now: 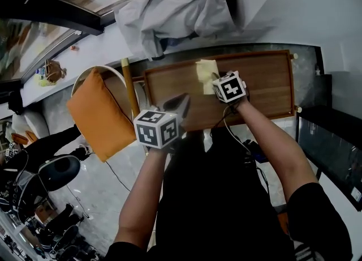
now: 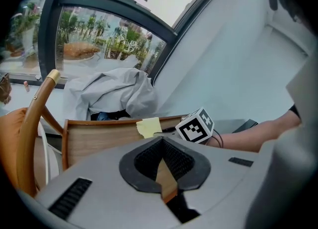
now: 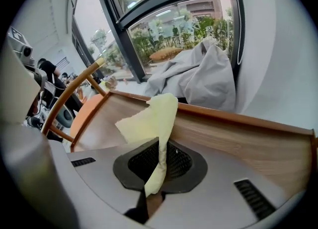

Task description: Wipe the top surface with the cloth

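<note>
Right claw [image 3: 161, 143] clamped on cloth [image 3: 149, 116], at far-middle of table [image 3: 238, 138]. Left claw [image 2: 161, 141] closed, empty, near edge. Risk: thin pinch, so wiping drag could pull cloth free.

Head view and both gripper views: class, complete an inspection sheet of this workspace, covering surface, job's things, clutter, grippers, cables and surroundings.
Surface: brown wooden tabletop with a raised rim, bare apart from the cloth; no spills seen.
Job's things: pale yellow cloth, pinched at one edge, the rest spread on the tabletop toward the far rim.
Clutter: crumpled grey fabric heap beyond the far rim, off the table.
Grippers: right gripper shut on the cloth; left gripper shut, empty, near the table's near edge.
Cables: thin black cable leading from the right gripper along the forearm.
Surroundings: wooden chair with orange cushion left of the table; window behind.
</note>
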A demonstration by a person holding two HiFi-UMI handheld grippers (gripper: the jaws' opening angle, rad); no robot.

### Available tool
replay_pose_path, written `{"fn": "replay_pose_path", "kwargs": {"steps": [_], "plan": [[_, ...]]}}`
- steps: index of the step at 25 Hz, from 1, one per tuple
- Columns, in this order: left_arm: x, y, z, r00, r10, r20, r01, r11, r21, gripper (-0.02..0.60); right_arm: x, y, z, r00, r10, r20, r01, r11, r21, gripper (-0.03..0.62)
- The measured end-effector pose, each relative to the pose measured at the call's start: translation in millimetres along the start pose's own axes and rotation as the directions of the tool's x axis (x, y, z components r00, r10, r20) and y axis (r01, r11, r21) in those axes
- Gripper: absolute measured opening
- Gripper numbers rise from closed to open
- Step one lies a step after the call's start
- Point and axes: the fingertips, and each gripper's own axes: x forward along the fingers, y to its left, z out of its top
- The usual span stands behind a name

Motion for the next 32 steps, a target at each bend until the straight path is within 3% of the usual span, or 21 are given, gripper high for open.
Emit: {"fn": "replay_pose_path", "kwargs": {"steps": [18, 32], "plan": [[59, -51, 10, 0.998, -0.041, -0.042, 0.042, 0.999, 0.022, 0.009, -54, -118, -43, 0.995, -0.096, -0.009, 0.097, 0.992, 0.078, 0.032], [86, -78, 18, 0.995, -0.067, -0.068, 0.07, 0.996, 0.056, 0.008, -87, -186, -66, 0.984, -0.179, -0.018, 0.18, 0.975, 0.126, 0.032]]}}
